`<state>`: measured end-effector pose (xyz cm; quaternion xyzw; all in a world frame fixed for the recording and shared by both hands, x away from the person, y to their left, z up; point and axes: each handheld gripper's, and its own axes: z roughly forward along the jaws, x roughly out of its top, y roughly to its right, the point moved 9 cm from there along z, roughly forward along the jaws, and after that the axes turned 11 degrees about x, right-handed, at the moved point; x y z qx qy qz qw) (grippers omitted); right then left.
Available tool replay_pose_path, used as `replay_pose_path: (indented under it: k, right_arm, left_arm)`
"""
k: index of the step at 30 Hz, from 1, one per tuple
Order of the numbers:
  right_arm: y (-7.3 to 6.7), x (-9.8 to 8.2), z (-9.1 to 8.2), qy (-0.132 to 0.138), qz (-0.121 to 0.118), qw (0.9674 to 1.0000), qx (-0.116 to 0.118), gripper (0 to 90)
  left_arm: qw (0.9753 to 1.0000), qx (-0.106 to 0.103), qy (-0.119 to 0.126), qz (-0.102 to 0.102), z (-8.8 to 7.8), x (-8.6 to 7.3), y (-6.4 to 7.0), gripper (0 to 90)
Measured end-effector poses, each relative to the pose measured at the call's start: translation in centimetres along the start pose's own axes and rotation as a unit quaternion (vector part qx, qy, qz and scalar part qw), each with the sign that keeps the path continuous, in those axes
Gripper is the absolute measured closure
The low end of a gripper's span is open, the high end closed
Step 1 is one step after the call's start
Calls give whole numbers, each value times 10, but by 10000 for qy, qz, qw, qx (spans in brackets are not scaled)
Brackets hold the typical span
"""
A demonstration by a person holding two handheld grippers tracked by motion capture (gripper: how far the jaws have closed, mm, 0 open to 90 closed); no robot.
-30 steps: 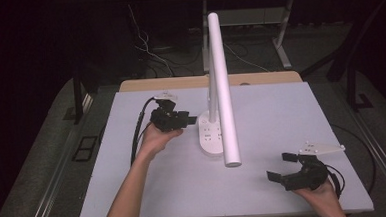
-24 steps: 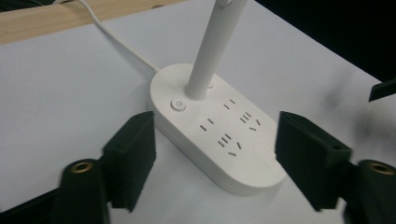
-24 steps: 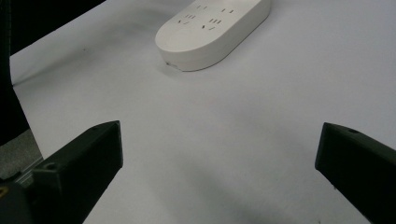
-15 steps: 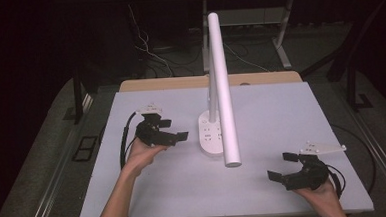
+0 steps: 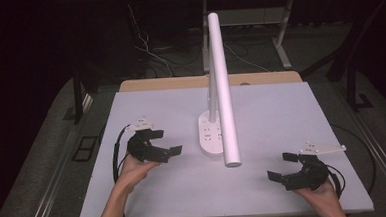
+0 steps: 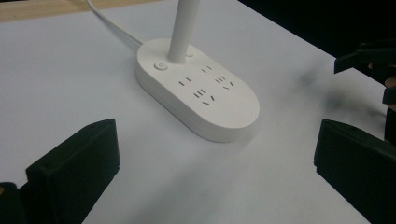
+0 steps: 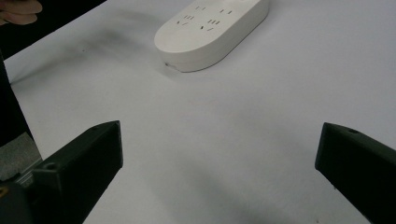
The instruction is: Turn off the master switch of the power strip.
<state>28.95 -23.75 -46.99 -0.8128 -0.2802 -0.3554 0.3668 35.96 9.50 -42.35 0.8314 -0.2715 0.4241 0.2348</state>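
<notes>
I see both claws spread wide and empty, left gripper just beside the lamp base, right gripper well apart from it.

- In the left gripper view my left gripper is cut by the bottom edge; I see just two black jaw tips, far apart.
- At the right edge of that view, the right gripper is sliced off, a dark fragment.
- The lamp's post runs out of the top of that frame, and its white cord leaves at the upper left.
- In the right gripper view the socket base is cropped by the top edge.
- In the high view, the near edge of the table hides my forearms' lower parts; the socket markings are too small to read.
</notes>
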Motion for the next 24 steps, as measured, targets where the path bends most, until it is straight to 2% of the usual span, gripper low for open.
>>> replay_pose_path:
  k: [8, 15, 18, 21, 24]
  right_arm:
    - [0, 0, 1, -8, -66, 10000, 7, 1]
    - [-1, -1, 1, -30, -33, 10000, 10, 1]
    - [-1, -1, 1, -23, -37, 10000, 19, 1]
    - [-2, -1, 0, -11, -19, 10000, 18, 1]
    - [-2, -1, 0, -20, -63, 10000, 28, 1]
  left_arm:
    - [9999, 53, 127, -56, -10, -17, 3, 0]
    - [9997, 73, 228, -76, -15, -33, 8, 0]
    - [9993, 58, 326, -154, -20, -41, 13, 0]
    - [9995, 106, 272, -101, -22, -47, 16, 0]
    - [9994, 127, 302, -132, -23, -49, 17, 0]
